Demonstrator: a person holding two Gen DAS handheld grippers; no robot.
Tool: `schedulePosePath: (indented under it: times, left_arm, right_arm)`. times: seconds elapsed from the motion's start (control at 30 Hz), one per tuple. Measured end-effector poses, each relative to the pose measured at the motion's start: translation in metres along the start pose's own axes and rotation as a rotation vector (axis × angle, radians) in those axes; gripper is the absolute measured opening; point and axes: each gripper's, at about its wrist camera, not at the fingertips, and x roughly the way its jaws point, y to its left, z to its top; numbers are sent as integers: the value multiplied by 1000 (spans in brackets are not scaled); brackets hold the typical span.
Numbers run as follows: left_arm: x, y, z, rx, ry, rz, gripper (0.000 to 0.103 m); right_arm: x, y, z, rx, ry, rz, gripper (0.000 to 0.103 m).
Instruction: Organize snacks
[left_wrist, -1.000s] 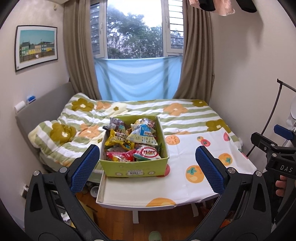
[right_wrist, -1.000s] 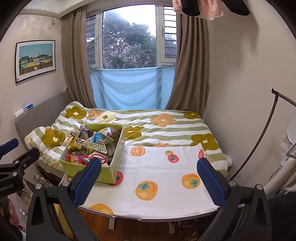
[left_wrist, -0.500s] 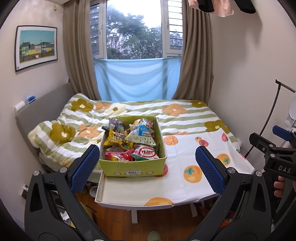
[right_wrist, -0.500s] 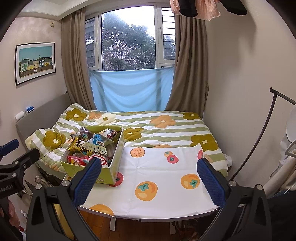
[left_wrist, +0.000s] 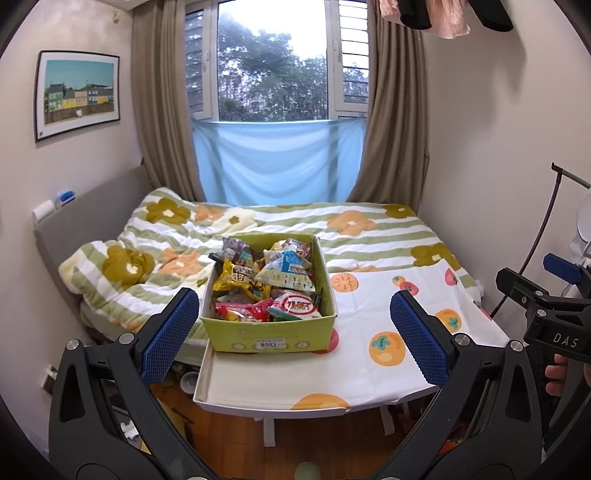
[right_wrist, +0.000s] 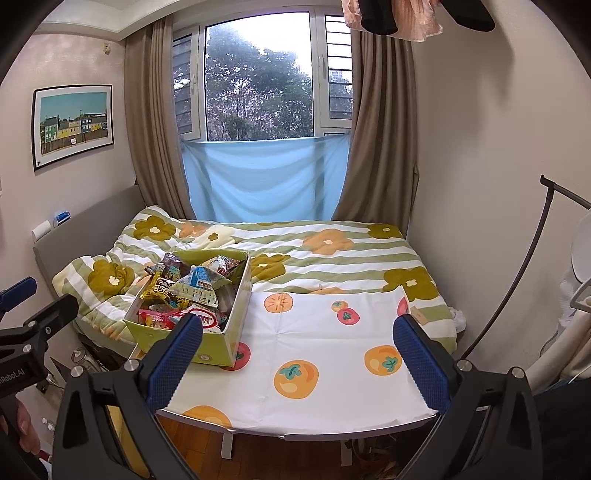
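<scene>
Two grippers hang in the air short of the table, each with its blue-padded fingers spread wide and nothing between them. The left gripper (left_wrist: 295, 336) frames the box in its own view, one pad (left_wrist: 168, 336) at about 8 o'clock and the other at 4 o'clock. The right gripper (right_wrist: 295, 360) looks at the bare cloth, its pad (right_wrist: 421, 360) at 4 o'clock over the table's right side.

Just beyond them stands the white table (left_wrist: 266, 404), its near edge at 6 o'clock in the left wrist view, covered by a white cloth (right_wrist: 325, 343) printed with orange and red persimmons. Wooden floor (left_wrist: 221, 435) shows beneath it.

On the table's left end sits the green cardboard box (left_wrist: 269, 338), open at the top and heaped with snack packets (left_wrist: 266, 284): a yellow bag, a pale blue-and-white triangular bag, red wrappers and a round white-and-red pack near the front wall. In the right wrist view the box (right_wrist: 229, 328) lies at about 9 o'clock, well left of the gripper's centre, with the cloth to its right bare of packets.

Behind the table lies a bed with a green-striped flowered quilt (right_wrist: 332, 254). Farther off, at 12 o'clock, brown curtains (right_wrist: 155, 129) flank a window (right_wrist: 258, 77) with a blue sheet (right_wrist: 262, 177) hung across its lower part. A framed picture (left_wrist: 77, 94) hangs on the wall at 10 o'clock.
</scene>
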Motion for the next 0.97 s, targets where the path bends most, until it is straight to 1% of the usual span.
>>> schedulePosePath:
  times: [0.47,0.67,0.73,0.87,0.97]
  left_arm:
    - [6,4,-2,2,6,2,103]
    - [3,6,-1,3,-16,21,103]
    - [6,7,0,9,-14,43,103]
    - [14,10,1,7,-6,32,103]
    - [20,13,3,7,-11,38,103]
  right_arm:
    - [-1,5,2,2,2,-4,103]
    - [3,5,2,1,4,1,103]
    - [3,6,2,2,4,1,103]
    - [7,7,1,2,8,0,103]
    - [10,10,3,2,11,-2,103]
